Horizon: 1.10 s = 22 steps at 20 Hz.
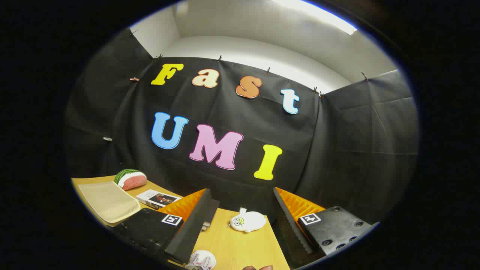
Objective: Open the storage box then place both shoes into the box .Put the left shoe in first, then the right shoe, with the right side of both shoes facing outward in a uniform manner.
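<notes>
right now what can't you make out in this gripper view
- Storage box and shoes: I can't make them out in the gripper view.
- White object between the open jaws of the gripper: cut off at the lower edge, identity unclear.
- Booklet by the watermelon-slice toy: cover too small to make out.
- White frog-faced toy on the table: too small to identify.

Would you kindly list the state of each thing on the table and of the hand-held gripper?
hand-held gripper: open, fingers apart, holding nothing.
white plush toy: lying on the table between the fingers, untouched.
watermelon slice toy: resting beyond the mat.
beige mat: lying flat.
booklet: closed, flat.
</notes>
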Each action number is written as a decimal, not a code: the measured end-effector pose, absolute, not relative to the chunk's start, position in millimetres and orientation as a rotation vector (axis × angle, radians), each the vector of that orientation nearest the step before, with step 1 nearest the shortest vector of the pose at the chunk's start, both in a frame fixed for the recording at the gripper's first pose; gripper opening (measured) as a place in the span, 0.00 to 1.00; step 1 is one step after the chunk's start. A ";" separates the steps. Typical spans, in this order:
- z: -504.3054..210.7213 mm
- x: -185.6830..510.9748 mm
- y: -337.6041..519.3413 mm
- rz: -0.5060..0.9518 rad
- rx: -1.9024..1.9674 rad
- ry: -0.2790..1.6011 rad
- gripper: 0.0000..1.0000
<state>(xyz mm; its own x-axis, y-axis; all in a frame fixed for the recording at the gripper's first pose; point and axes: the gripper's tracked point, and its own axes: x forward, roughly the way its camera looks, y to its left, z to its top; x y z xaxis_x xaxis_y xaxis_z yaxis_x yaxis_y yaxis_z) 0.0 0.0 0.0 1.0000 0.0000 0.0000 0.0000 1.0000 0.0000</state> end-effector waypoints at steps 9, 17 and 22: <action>4.2 2.8 8.1 0.024 -0.022 -0.013 0.97; 4.1 10.3 10.1 0.032 -0.016 -0.016 0.97; -0.2 14.9 15.1 0.040 -0.006 -0.004 0.97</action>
<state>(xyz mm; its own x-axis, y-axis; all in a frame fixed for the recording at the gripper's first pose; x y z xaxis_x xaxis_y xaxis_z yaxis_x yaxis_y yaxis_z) 14.9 15.1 -0.2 0.9992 0.0401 0.0042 -0.0400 0.9992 -0.0063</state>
